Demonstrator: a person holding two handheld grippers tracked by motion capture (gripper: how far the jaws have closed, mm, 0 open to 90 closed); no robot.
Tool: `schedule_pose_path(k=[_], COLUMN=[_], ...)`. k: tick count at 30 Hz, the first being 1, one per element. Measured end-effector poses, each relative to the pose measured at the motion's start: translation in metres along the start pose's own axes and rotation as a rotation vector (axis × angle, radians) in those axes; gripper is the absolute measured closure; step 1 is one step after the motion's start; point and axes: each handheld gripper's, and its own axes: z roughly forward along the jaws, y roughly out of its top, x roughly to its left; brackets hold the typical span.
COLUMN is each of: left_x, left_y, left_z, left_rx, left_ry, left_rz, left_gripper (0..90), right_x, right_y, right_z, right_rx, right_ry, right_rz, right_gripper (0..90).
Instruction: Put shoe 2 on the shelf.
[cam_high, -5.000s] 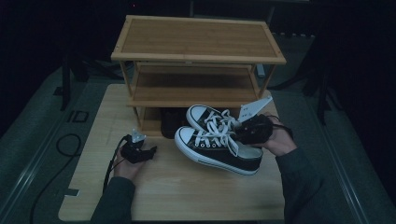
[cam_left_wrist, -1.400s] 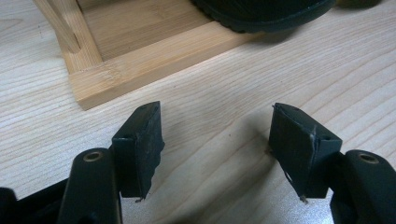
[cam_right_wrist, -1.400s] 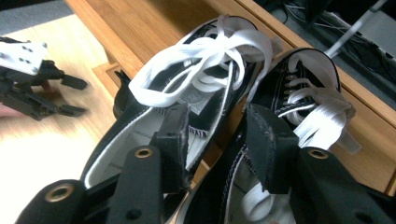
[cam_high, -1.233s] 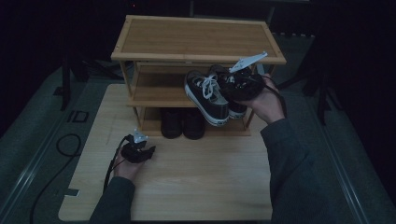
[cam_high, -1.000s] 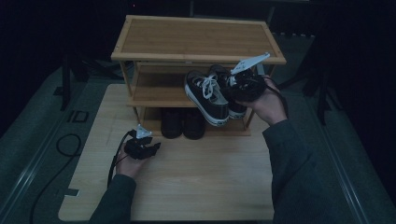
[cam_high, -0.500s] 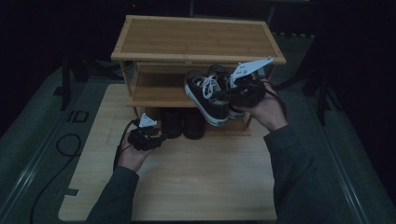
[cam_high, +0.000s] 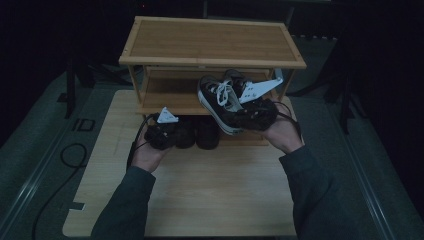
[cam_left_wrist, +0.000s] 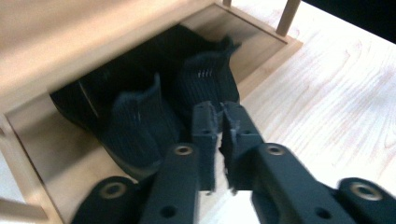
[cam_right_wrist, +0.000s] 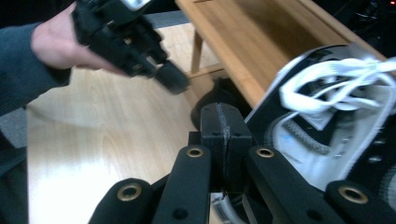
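Note:
A pair of black-and-white sneakers (cam_high: 220, 97) hangs tilted at the front of the wooden rack's (cam_high: 210, 42) middle shelf. My right gripper (cam_high: 236, 118) is shut at their heel end. In the right gripper view the jaws (cam_right_wrist: 219, 112) are pressed together beside a white-laced sneaker (cam_right_wrist: 327, 135), and the grip point is hidden. Two black shoes (cam_high: 197, 135) stand on the bottom shelf, heels outward. My left gripper (cam_high: 174, 133) is right in front of them. Its jaws (cam_left_wrist: 220, 109) have just been closing and stand almost together, with nothing between them, close to the black heels (cam_left_wrist: 140, 121).
The rack stands at the far end of a light wooden board (cam_high: 200, 190). Its top shelf is bare. A black cable (cam_high: 70, 155) loops on the dark floor to the left. My left gripper (cam_right_wrist: 175, 79) and its hand also appear in the right gripper view, near the rack's leg.
My left hand has risen and moved forward to the black shoes on the bottom shelf. My right hand has drawn back slightly with the sneakers.

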Motion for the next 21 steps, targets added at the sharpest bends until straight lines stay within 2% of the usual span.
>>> schedule_pose_path(k=[1, 6, 18, 19, 21], left_x=[0.001, 0.000, 0.001, 0.001, 0.002], left_y=[0.004, 0.021, 0.056, 0.059, 0.065], left_z=[0.000, 0.002, 0.014, 0.016, 0.018], left_rx=[0.003, -0.002, -0.006, -0.012, -0.011], left_ry=[0.007, 0.028, 0.086, 0.092, 0.110], left_rz=[0.019, 0.029, 0.063, 0.059, 0.078], left_gripper=[90.0, 90.0, 90.0, 90.0, 90.0], right_x=[0.002, 0.009, 0.020, 0.021, 0.022], right_y=[-0.002, -0.014, -0.049, -0.053, -0.059], right_z=[0.001, 0.011, 0.031, 0.032, 0.037], right_rx=[0.003, 0.028, 0.044, 0.049, 0.061], right_ry=[0.004, 0.017, 0.057, 0.060, 0.060], right_rz=[-0.006, -0.017, 0.020, 0.024, 0.027], right_gripper=[90.0, 90.0, 89.8, 89.1, 86.0])
